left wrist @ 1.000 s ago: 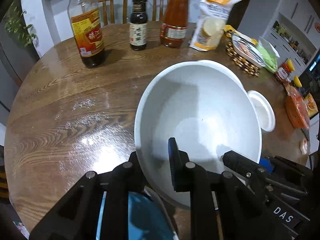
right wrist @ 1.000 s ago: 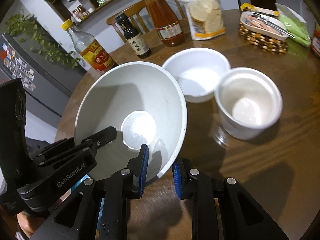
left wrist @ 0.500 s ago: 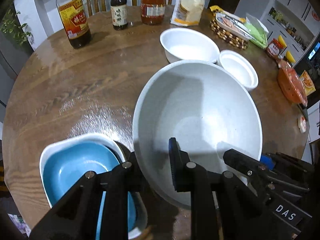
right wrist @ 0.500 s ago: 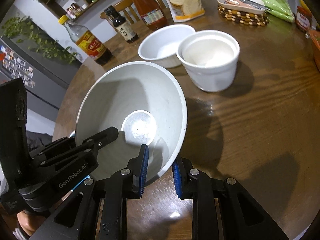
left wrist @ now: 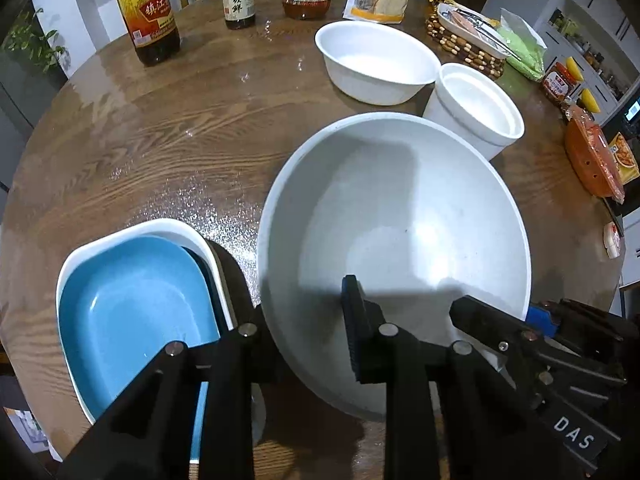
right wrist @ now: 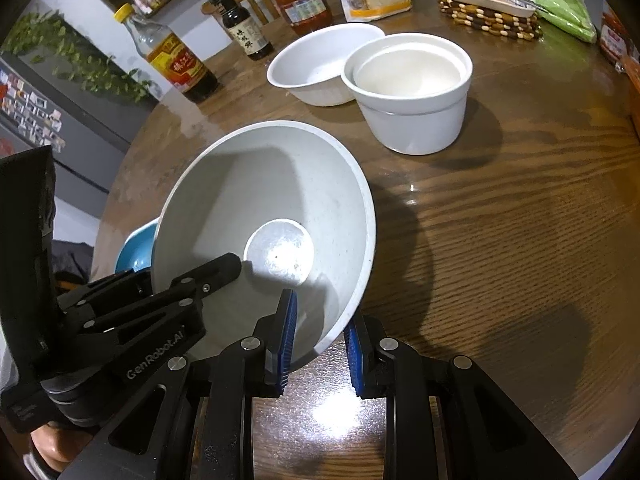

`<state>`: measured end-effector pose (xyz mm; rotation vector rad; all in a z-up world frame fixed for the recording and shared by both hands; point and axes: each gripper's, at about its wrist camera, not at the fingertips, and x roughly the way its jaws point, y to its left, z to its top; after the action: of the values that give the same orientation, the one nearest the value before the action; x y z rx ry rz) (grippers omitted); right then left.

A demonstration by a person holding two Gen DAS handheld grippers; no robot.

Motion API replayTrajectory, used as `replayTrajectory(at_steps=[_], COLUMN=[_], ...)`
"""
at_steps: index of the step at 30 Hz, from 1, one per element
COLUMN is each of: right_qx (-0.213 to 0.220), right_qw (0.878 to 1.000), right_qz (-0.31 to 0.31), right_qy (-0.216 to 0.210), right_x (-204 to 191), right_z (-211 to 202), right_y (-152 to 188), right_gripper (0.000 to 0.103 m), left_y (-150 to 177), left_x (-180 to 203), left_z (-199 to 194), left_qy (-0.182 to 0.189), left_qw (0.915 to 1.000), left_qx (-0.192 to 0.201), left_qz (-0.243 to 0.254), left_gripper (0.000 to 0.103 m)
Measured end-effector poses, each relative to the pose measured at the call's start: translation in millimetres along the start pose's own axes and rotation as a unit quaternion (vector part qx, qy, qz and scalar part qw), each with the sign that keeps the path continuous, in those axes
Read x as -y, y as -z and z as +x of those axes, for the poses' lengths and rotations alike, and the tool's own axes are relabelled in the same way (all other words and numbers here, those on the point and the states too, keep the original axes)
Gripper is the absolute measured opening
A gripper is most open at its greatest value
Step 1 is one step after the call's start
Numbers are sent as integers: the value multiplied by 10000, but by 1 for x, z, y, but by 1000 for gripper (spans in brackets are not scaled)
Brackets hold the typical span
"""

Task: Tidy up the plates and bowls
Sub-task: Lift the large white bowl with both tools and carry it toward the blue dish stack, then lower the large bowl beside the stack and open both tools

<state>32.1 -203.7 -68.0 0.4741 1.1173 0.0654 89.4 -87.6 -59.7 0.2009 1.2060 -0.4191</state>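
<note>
Together both claws (left wrist: pixel 304 336) (right wrist: pixel 320 340) straddle the grey bowl's (left wrist: pixel 400 216) rim.

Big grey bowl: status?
Left gripper opening on the rim; right gripper clamped on rim. Grey bowl held tilted over table. Blue dish close beside.

Glossy wood-grain table (left wrist: pixel 168 148); matt speckled grey bowl (left wrist: pixel 400 216).

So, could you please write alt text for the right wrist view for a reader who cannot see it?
The right gripper grips the near rim of a large grey bowl, tilted above a round wooden table, with the left gripper at its left edge. Beyond it stand two white bowls and sauce bottles.
</note>
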Motion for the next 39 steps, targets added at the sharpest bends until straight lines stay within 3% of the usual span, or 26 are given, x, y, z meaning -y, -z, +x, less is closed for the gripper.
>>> replayTrajectory(at_steps=[16, 20, 23, 25, 27, 35, 39], right_qx=[198, 370, 425, 492, 557, 960, 1115], right_qw=[9998, 9991, 9989, 9986, 9982, 9948, 9929], right_qz=[-55, -124, -100, -94, -137, -283, -347], right_qy=[86, 182, 189, 149, 155, 196, 223], right_x=[1, 1, 3, 5, 4, 1, 5], right_z=[-10, -19, -23, -26, -30, -56, -71], right_y=[-2, -5, -6, -6, -7, -13, -14], right_gripper=[26, 27, 33, 43, 43, 44, 44], left_y=[-2, -3, -4, -4, -4, -10, -10], left_x=[1, -8, -14, -16, -17, -17, -12], left_z=[8, 2, -8, -16, -24, -49, -58], left_qy=[-121, -58, 36, 30, -95, -109, -260], left_qw=[9999, 9996, 9992, 9989, 9985, 9965, 9955], left_qx=[-49, -33, 55, 127, 254, 573, 719], left_qz=[-83, -266, -406, -454, -473, -591, -567], left_gripper=[33, 57, 58, 60, 66, 67, 75])
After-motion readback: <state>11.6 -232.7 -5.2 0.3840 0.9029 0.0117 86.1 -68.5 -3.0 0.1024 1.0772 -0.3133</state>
